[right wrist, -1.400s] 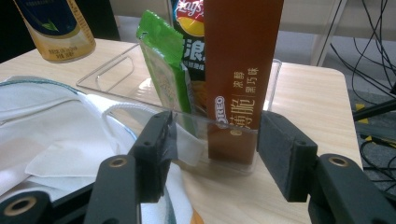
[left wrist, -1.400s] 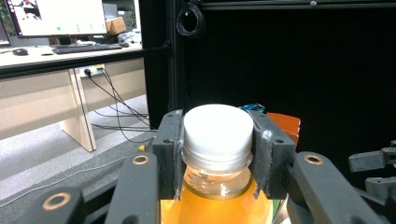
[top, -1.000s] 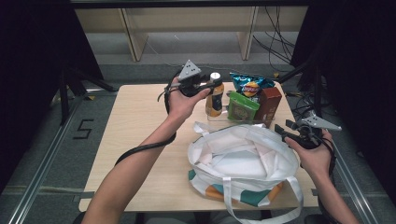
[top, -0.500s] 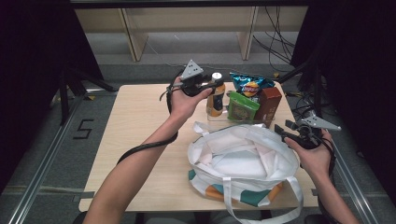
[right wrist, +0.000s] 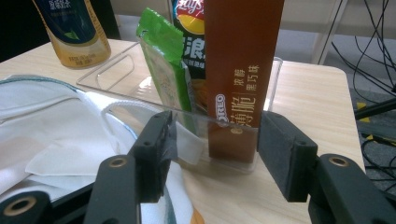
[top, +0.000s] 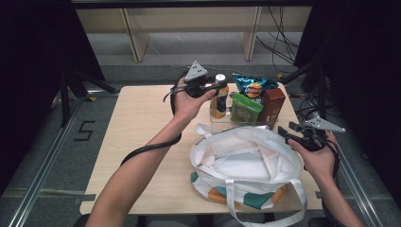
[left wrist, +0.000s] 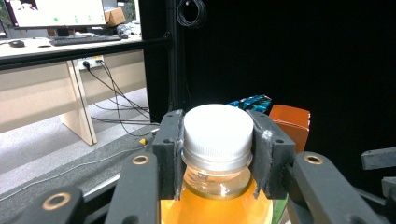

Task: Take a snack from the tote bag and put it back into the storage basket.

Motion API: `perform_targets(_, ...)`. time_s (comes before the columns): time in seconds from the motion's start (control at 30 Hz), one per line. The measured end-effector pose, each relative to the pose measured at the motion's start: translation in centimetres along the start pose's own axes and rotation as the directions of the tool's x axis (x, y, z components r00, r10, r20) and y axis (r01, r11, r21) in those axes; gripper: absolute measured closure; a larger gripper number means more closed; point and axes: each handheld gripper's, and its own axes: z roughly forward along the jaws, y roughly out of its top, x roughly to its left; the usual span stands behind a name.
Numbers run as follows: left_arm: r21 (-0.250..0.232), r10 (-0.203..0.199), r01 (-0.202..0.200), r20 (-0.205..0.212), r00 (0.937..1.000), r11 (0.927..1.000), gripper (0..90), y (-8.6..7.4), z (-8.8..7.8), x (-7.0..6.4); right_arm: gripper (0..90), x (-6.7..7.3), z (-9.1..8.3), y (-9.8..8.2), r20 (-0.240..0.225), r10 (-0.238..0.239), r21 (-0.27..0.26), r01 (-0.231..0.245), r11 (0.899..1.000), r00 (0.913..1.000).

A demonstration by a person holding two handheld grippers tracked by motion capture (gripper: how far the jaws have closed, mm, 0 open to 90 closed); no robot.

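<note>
Nothing has shifted since the earlier frame: both hands sit where they were and the bottle has not lifted. On the left, the left tool (top: 211, 88) is clamped on the white cap of the orange drink bottle (top: 218, 101), its pads pressing the cap's sides in the left gripper view (left wrist: 215, 135). The bottle stands upright at about twelve o'clock on the tabletop (top: 137, 123), at the left end of the clear tray (top: 222, 118) that also holds a green packet (top: 245, 109), a chip bag (top: 254, 86) and a brown box (top: 273, 104). The open white tote bag (top: 246, 163) lies near five o'clock. At three o'clock the right tool (top: 292, 135) waits by the bag's rim, jaws apart with nothing between them. The grasp looks done; next, probably, lift the bottle straight up, carry it over and lower it into the bag without snagging the handles.
</note>
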Motion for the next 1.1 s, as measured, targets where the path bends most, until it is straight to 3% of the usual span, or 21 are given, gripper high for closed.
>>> perform_targets(0.03,0.000,0.000,0.000,-0.001,1.0000,1.0000,58.7,-0.02,0.02,0.03,46.8,0.13,-0.06,0.04,-0.009,0.019,0.007,-0.019,1.000,0.9998)
perform_targets(0.1,0.003,-0.001,0.001,-0.002,1.0000,1.0000,58.7,-0.09,0.05,0.11,46.8,0.03,-0.11,0.08,-0.025,0.012,0.025,-0.011,1.000,0.9996)
perform_targets(0.23,0.008,0.000,0.000,-0.005,1.0000,1.0000,58.7,-0.23,0.13,0.26,46.8,0.16,-0.17,0.08,-0.019,0.024,0.028,-0.023,0.999,0.9995)
perform_targets(0.3,0.010,-0.001,0.001,-0.008,1.0000,0.9999,58.7,-0.30,0.19,0.30,46.8,-0.03,-0.14,0.09,-0.018,0.005,0.028,-0.005,1.000,0.9998)
perform_targets(0.5,0.015,-0.004,0.004,-0.008,1.0000,0.9999,58.7,-0.54,0.42,0.37,46.8,0.21,-0.16,0.05,-0.019,0.028,0.028,-0.028,0.999,0.9994)
perform_targets(0.57,0.017,-0.005,0.006,-0.009,0.9999,0.9998,58.7,-0.60,0.48,0.36,46.8,-0.01,-0.10,0.08,-0.027,0.010,0.024,-0.010,1.000,0.9996)
perform_targets(0.67,0.016,-0.007,0.007,-0.007,1.0000,0.9998,58.7,-0.66,0.55,0.39,46.8,0.22,-0.20,0.06,-0.019,0.035,0.034,-0.035,0.999,0.9992)
perform_targets(1.1,0.023,-0.006,0.006,-0.010,0.9999,0.9997,58.7,-0.93,0.77,0.47,46.8,0.12,-0.16,0.00,-0.017,0.024,0.034,-0.024,0.999,0.9996)
